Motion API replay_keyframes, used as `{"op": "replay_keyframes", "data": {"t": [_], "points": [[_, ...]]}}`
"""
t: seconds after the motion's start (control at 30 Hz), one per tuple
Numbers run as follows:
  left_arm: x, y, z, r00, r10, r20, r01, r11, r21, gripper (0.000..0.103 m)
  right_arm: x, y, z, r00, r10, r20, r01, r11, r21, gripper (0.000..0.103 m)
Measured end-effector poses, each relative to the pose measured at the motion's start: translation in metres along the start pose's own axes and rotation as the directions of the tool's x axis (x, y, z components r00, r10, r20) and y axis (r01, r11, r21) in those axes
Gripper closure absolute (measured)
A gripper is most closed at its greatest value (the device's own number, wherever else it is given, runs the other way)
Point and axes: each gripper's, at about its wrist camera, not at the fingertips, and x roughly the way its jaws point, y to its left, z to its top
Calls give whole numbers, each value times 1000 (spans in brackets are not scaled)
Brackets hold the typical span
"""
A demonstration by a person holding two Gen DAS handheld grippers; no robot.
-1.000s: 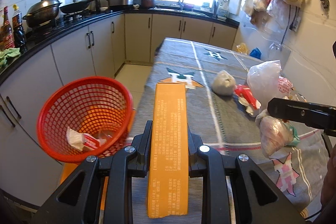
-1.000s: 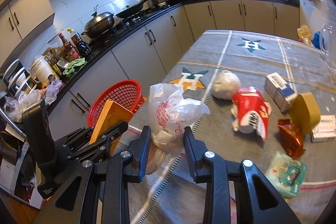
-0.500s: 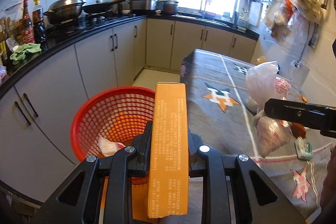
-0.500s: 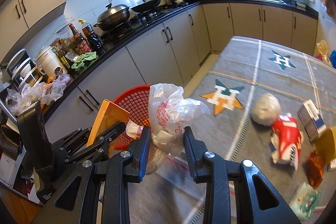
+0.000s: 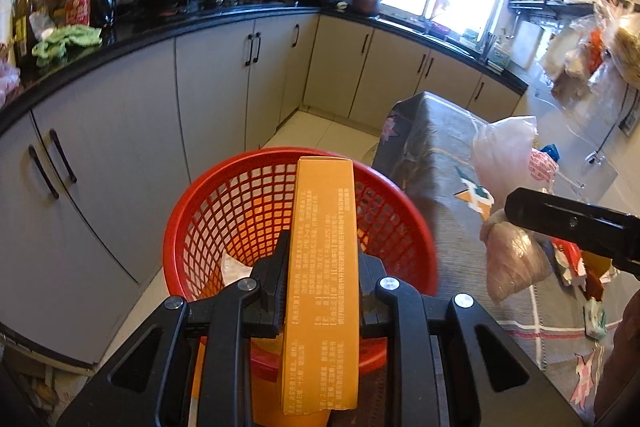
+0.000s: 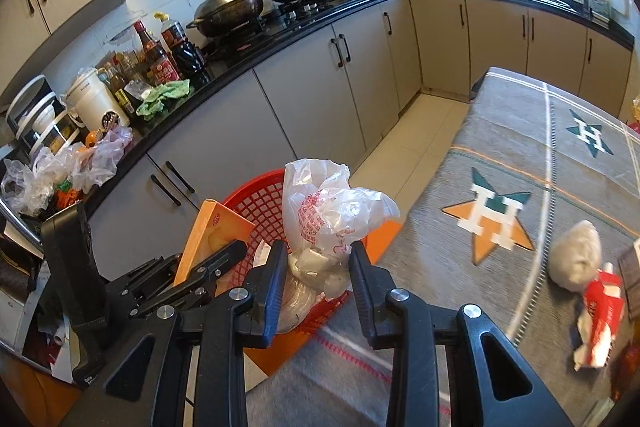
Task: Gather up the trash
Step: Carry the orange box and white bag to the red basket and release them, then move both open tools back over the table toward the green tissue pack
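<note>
Left wrist view: a long orange box (image 5: 324, 267) is being clamped between the fingers of the left gripper (image 5: 322, 283), which are pressed flat against its two long sides. The box is being held lengthwise along the fingers, its far end reaching out over the red basket (image 5: 208, 211). White scraps (image 5: 236, 269) are lying in the bottom of the basket, partly hidden by the gripper. The basket is standing just beside the near edge of the table (image 5: 436, 155), which is covered by a grey cloth.

At the right of this view, part of the right gripper (image 5: 576, 225) is being seen from the side, with a plastic bag (image 5: 508, 155) rising above it and a full, rounded pouch (image 5: 514, 259) hanging below it.

From the right wrist, the right gripper (image 6: 318, 281) is being shown closed on the knotted neck of that bag (image 6: 326, 213), the fingers only as far apart as the bunched plastic between them. The bag is being held over the near rim of the basket (image 6: 260, 201). The left gripper (image 6: 208, 269) and its box (image 6: 214, 233) are visible to the left, also at the basket.

On the table (image 6: 520, 131), near its right edge, a grey wad (image 6: 576, 259) and a red-and-white wrapper (image 6: 602, 315) are lying touching each other.
</note>
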Motion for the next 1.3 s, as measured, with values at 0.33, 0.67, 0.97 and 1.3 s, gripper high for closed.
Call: {"op": "replay_keyframes", "data": {"t": [0.33, 0.67, 0.97, 1.3], "points": [[17, 8, -4, 1000, 1, -22, -1, 1000, -6, 80, 46, 2, 4, 998, -27, -57, 27, 1000, -4, 67], [10, 8, -6, 1000, 5, -5, -5, 1000, -5, 65, 47, 2, 5, 998, -33, -54, 32, 999, -8, 55], [-17, -14, -13, 997, 52, 59, -53, 998, 30, 49, 6, -5, -9, 998, -62, 1, 62, 998, 4, 50], [-42, -64, -36, 995, 42, 89, -51, 994, 101, 34, -46, -40, -44, 995, -93, 31, 90, 993, 79, 45]]}}
